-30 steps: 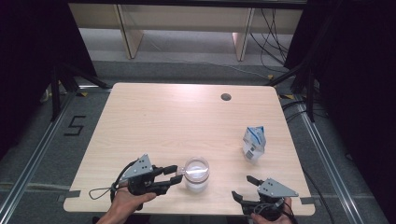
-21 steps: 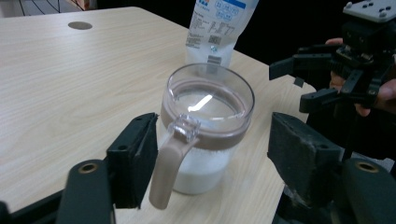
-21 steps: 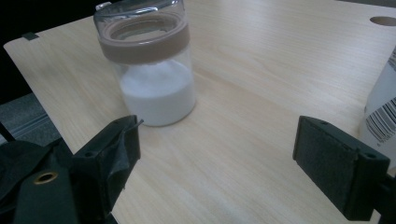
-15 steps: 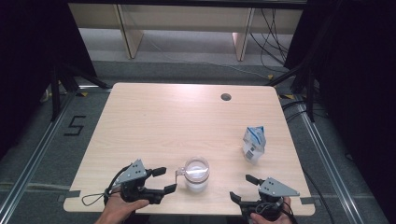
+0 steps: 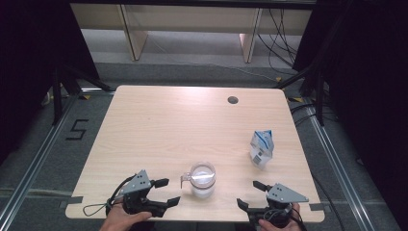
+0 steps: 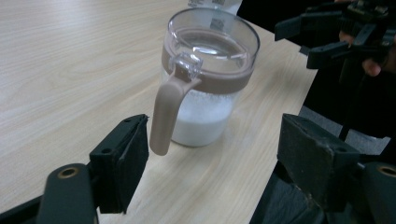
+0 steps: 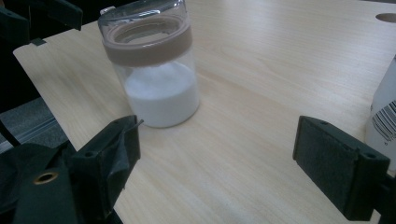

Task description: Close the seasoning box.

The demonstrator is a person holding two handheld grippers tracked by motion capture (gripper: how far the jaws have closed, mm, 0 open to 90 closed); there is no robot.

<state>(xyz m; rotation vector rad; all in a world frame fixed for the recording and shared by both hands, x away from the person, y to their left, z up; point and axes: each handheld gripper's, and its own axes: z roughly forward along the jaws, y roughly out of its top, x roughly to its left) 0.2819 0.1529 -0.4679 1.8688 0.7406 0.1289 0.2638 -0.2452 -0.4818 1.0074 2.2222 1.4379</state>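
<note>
Backing toward the lower left, the left gripper [image 5: 163, 192] has just spread its jaws off the jug [image 5: 202, 179]; a careless swing could topple it.

Left gripper [image 5: 163, 192] pulled back from jug [image 5: 202, 179] handle toward worktop's near-left edge; jaws just opened, nothing between them. Right gripper [image 5: 250, 195] jaws opened slightly wider, empty.
</note>
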